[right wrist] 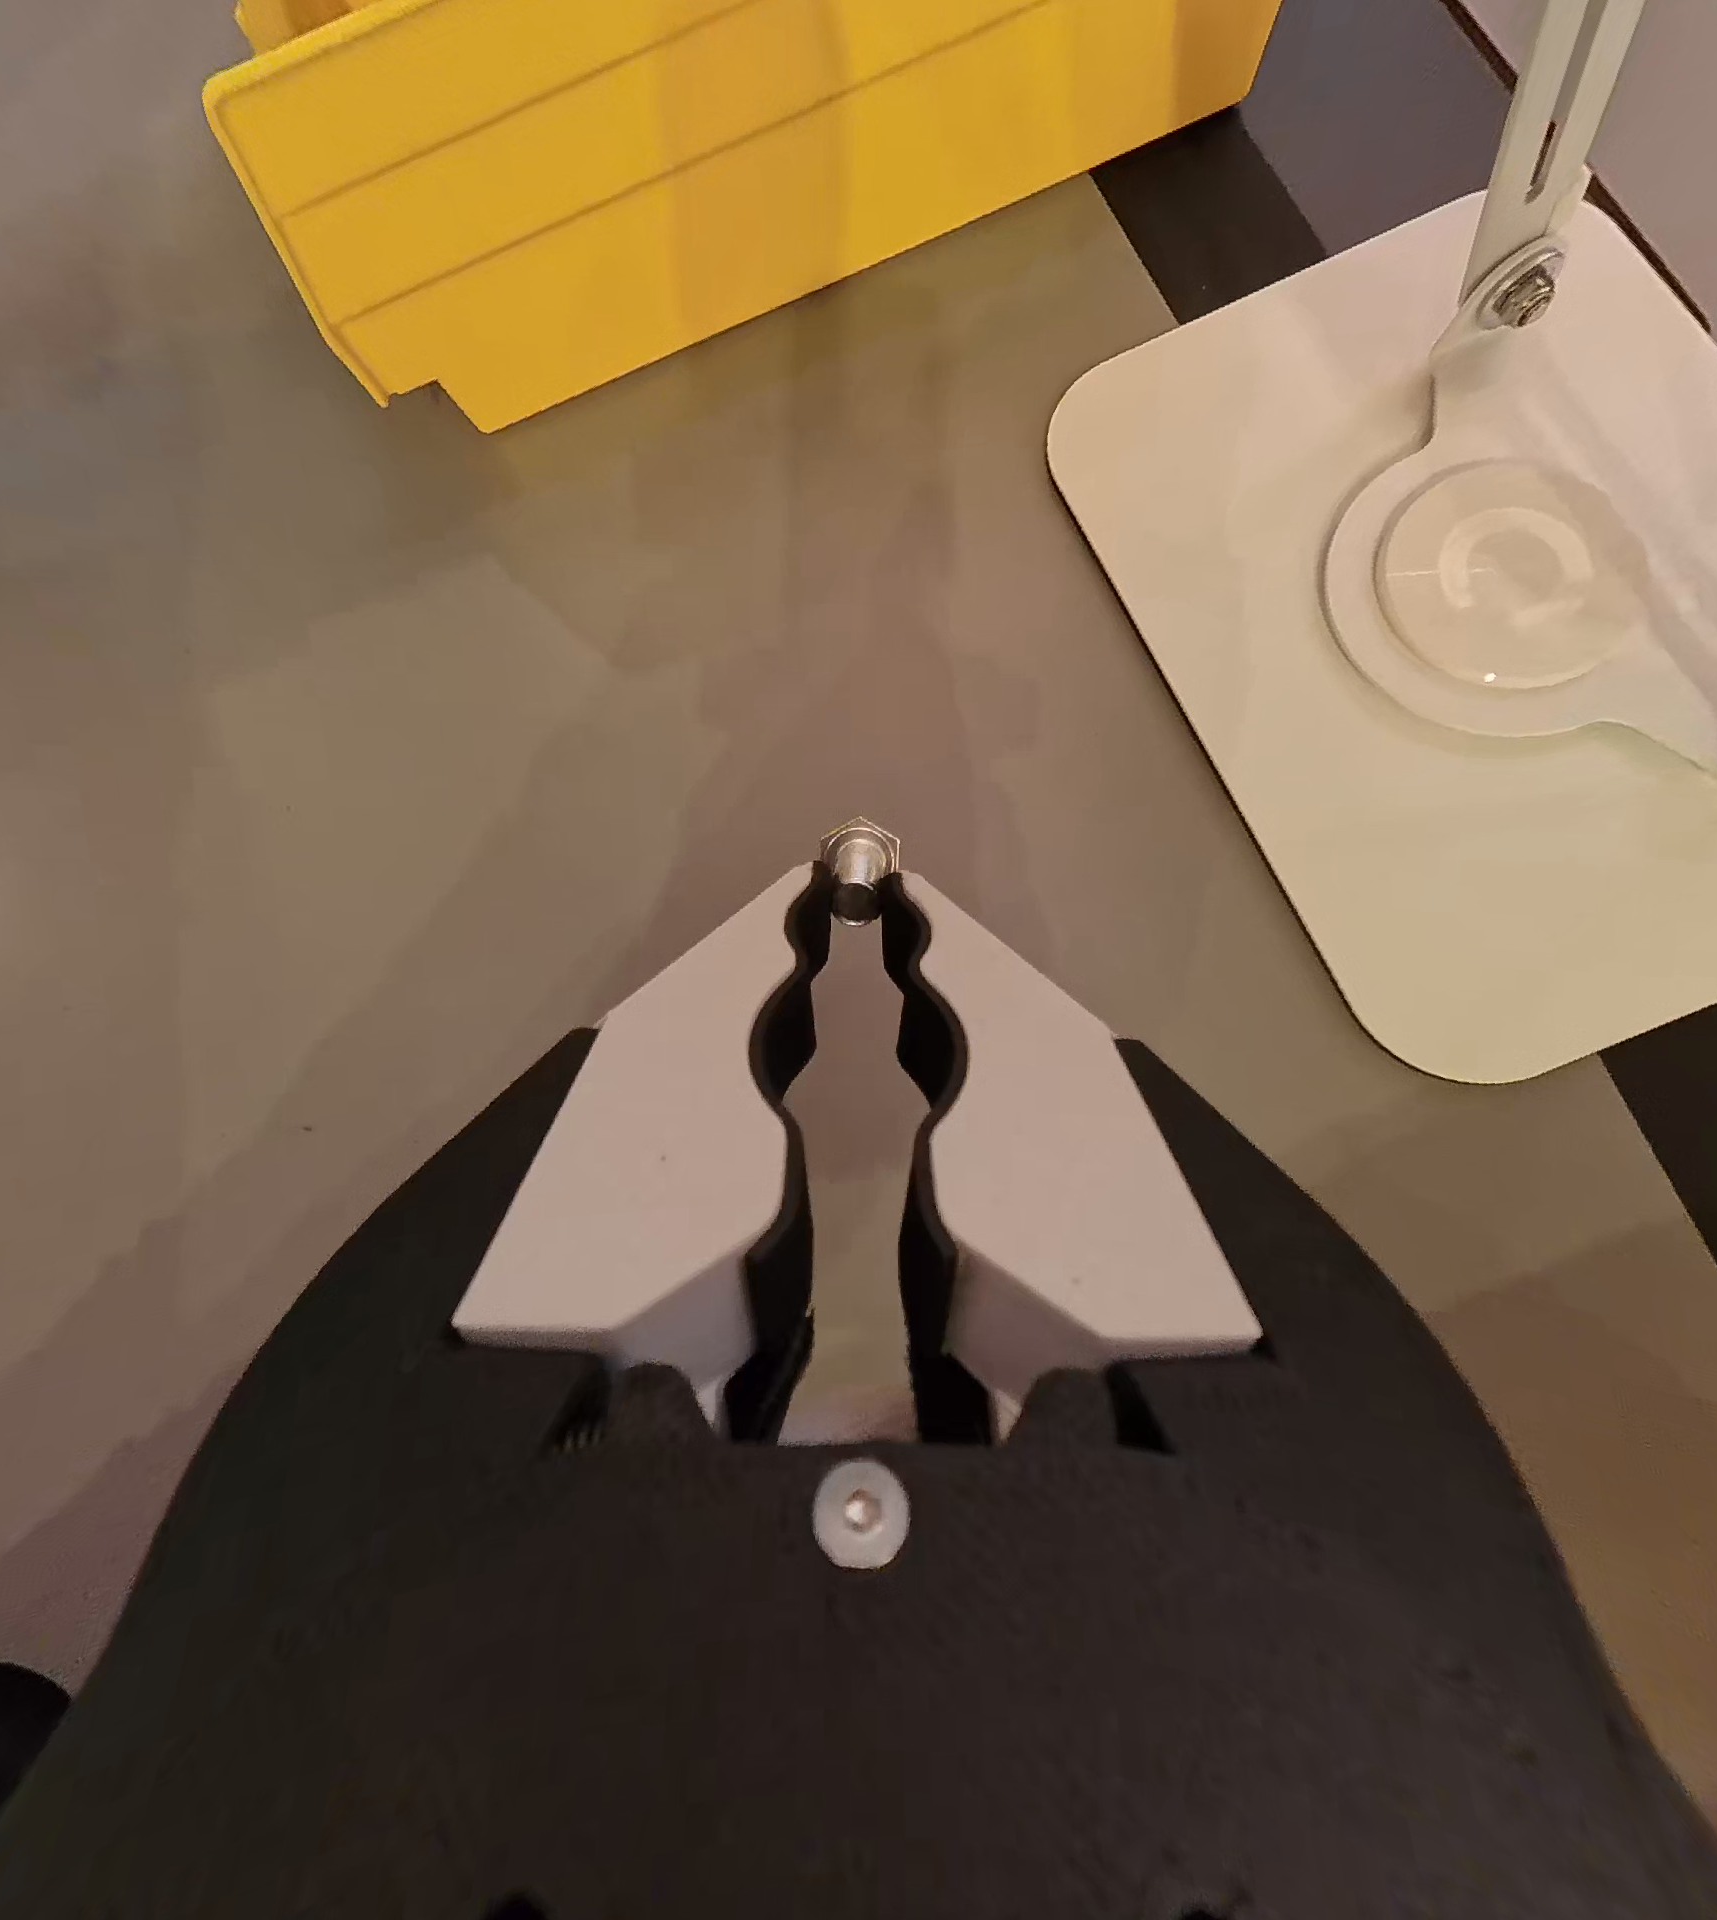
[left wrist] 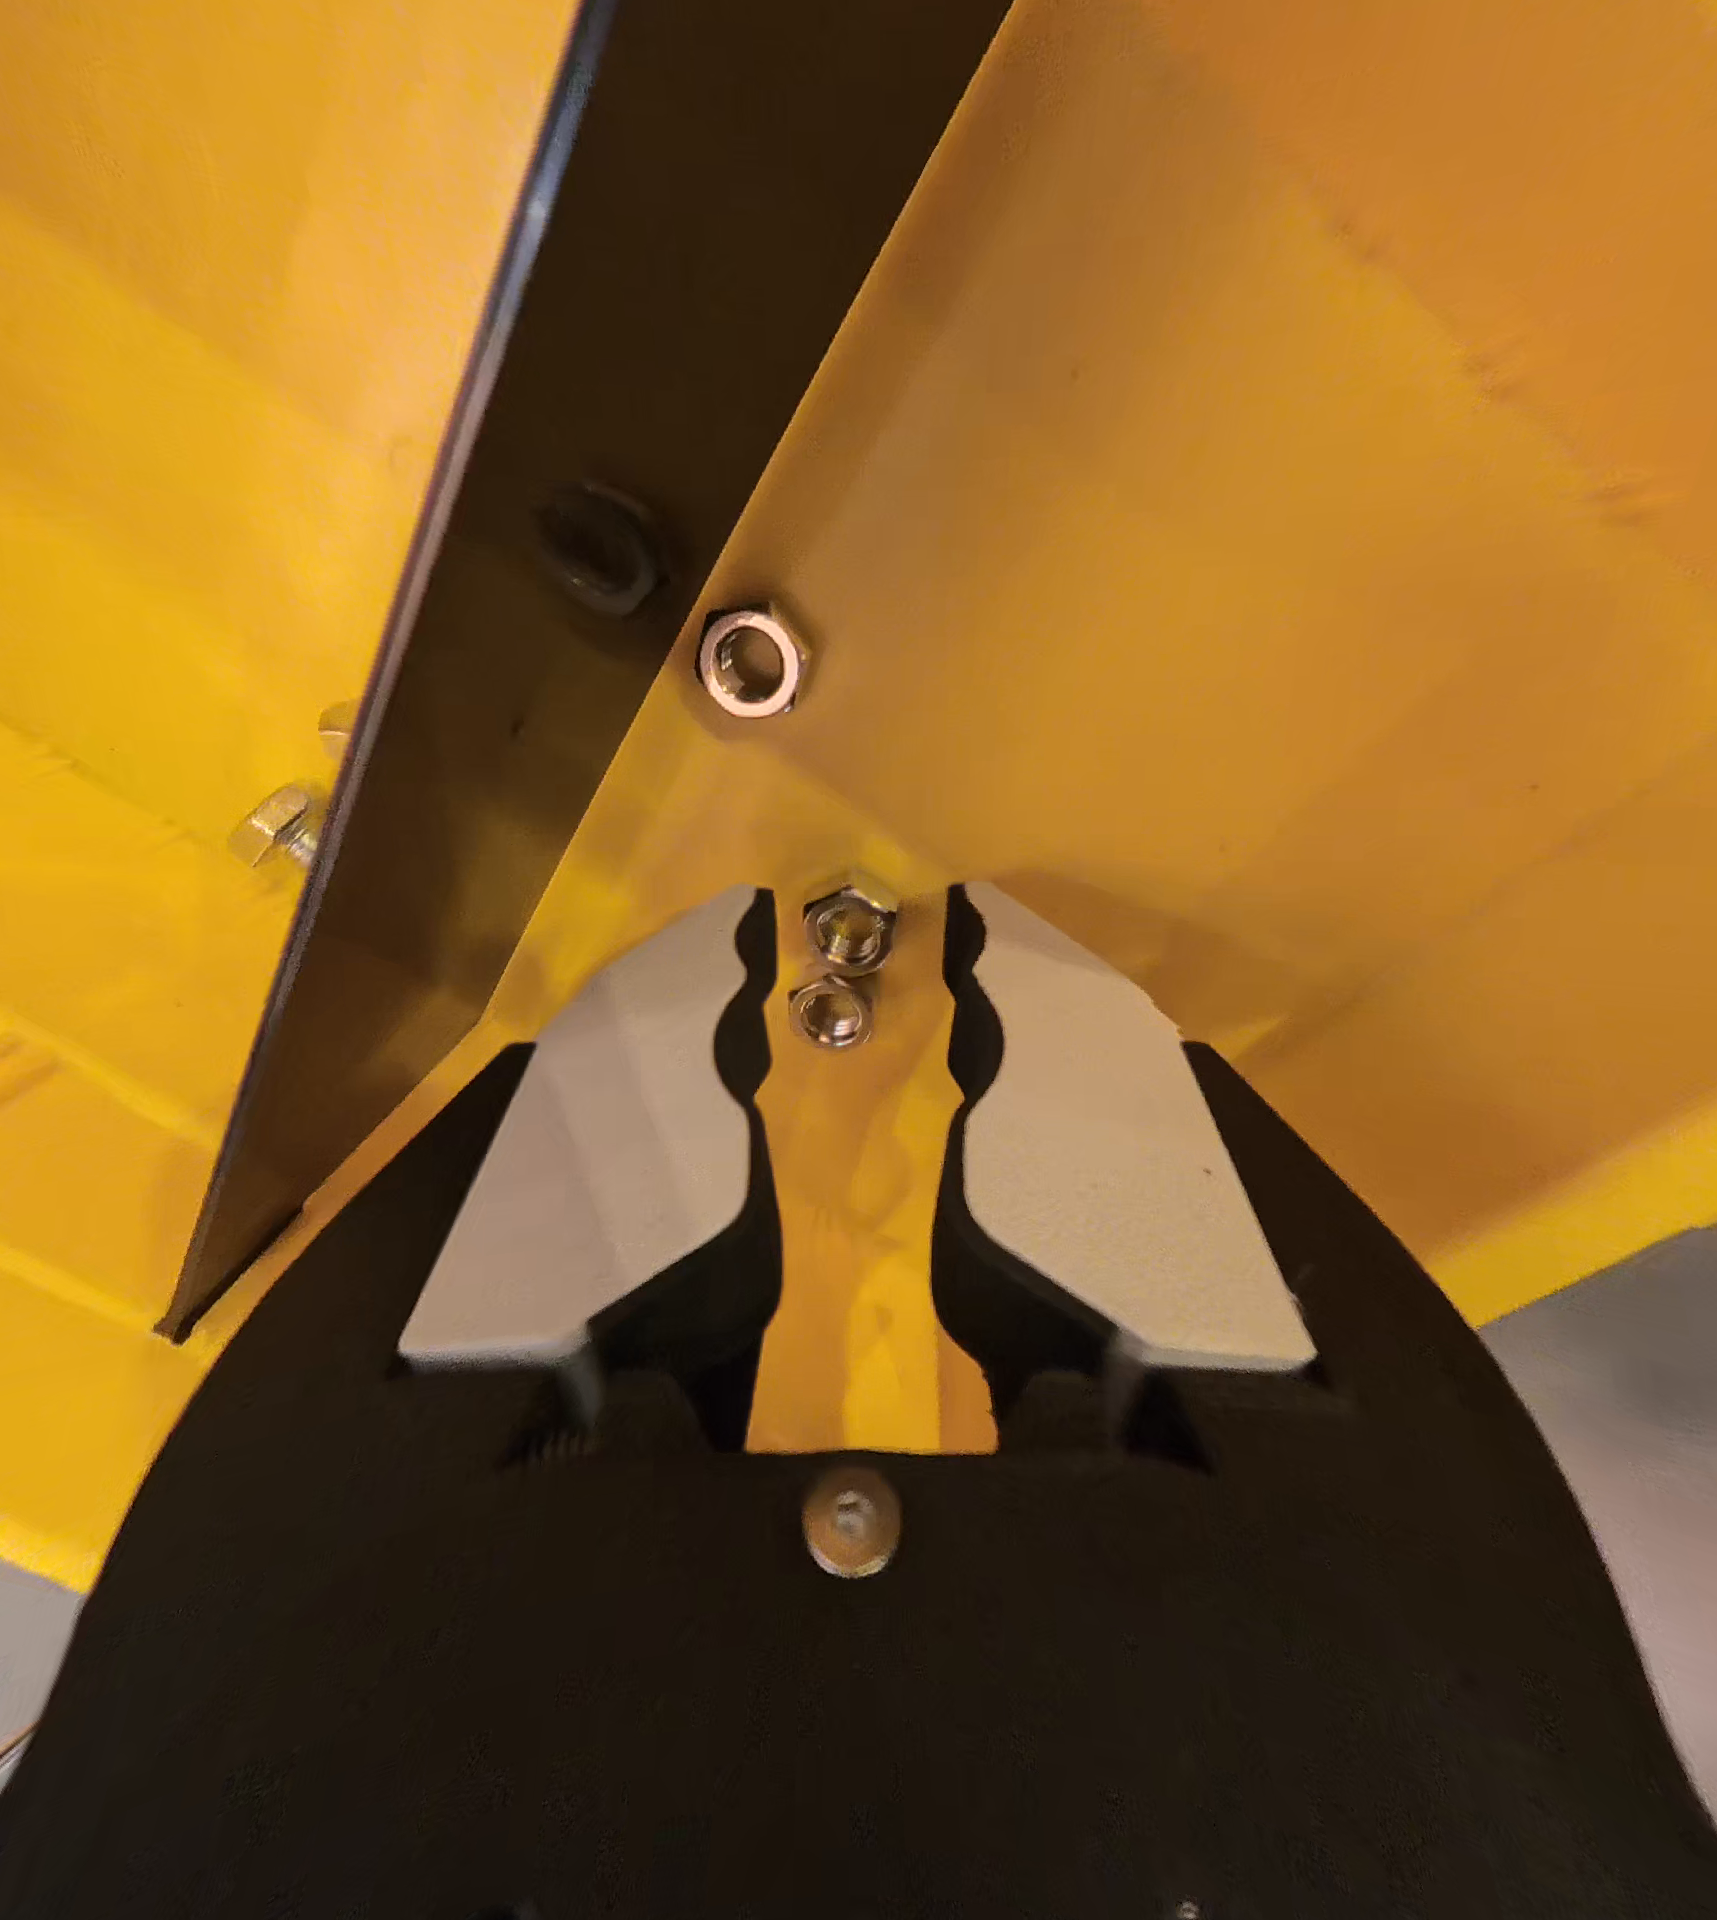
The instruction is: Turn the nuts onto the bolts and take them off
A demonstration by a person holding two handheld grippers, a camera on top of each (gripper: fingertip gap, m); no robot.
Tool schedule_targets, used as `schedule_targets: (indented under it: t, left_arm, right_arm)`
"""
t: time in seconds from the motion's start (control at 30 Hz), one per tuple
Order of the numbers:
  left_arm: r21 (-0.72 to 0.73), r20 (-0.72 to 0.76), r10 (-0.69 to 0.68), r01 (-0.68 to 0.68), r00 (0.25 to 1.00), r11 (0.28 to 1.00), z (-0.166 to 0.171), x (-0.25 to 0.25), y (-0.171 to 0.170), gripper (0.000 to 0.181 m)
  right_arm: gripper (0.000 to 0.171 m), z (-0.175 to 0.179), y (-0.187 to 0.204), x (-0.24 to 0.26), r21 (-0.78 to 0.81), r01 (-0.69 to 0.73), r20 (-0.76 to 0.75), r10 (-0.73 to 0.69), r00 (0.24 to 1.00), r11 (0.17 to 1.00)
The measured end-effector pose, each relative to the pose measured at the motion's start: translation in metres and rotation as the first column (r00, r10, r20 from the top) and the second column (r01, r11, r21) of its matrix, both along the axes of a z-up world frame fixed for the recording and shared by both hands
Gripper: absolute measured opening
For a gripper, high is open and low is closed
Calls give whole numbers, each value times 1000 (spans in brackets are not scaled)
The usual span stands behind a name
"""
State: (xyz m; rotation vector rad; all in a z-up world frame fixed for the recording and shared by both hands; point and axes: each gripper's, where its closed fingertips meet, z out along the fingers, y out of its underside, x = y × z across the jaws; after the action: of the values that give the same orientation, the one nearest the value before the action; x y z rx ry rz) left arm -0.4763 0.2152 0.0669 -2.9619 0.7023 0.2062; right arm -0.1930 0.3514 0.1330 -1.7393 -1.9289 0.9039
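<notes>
In the left wrist view I look into a yellow bin [left wrist: 1249, 520] split by a black divider [left wrist: 563, 727]. My left gripper [left wrist: 859, 906] is open, its fingertips on either side of two steel nuts [left wrist: 846, 930] lying on the bin floor, one just behind the other. A third nut [left wrist: 755, 657] lies farther in, by the divider. A bolt [left wrist: 274, 826] lies on the other side of the divider. In the right wrist view my right gripper [right wrist: 854, 885] is shut on a steel bolt [right wrist: 852, 871] at its fingertips, the hex head pointing away from me, over the grey table.
The yellow bin [right wrist: 688, 208] stands at the far side of the grey table [right wrist: 418, 727] in the right wrist view. A white stand base [right wrist: 1301, 831] with an upright metal arm [right wrist: 1529, 187] sits at the right. A dark strip [right wrist: 1218, 229] runs along the table's right side. The gap from one gripper's tips to the other's is roughly 30 centimetres.
</notes>
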Motion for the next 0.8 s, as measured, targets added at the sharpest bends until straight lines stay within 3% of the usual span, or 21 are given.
schedule_targets:
  t: [0.2,0.37,0.53,0.7,0.8]
  left_arm:
    - [-31,10,-10,10,1000,999,-2,3,-3,16]
    - [-82,-7,9,-10,1000,997,0,-2,-10,34]
    - [-117,-25,-16,13,1000,993,0,-5,-14,36]
    - [-122,26,-26,29,999,992,-2,3,-12,20]
    - [-121,38,-15,20,999,992,-2,2,-12,19]
  right_arm:
    - [8,-15,-12,11,41,-76,123,70,990,996]
    - [8,-28,-24,22,111,-159,251,127,959,981]
    - [8,-26,-31,20,120,-186,260,150,954,975]
    - [8,-30,-31,21,117,-193,271,156,950,974]
    - [8,-32,-32,22,122,-203,287,161,944,972]
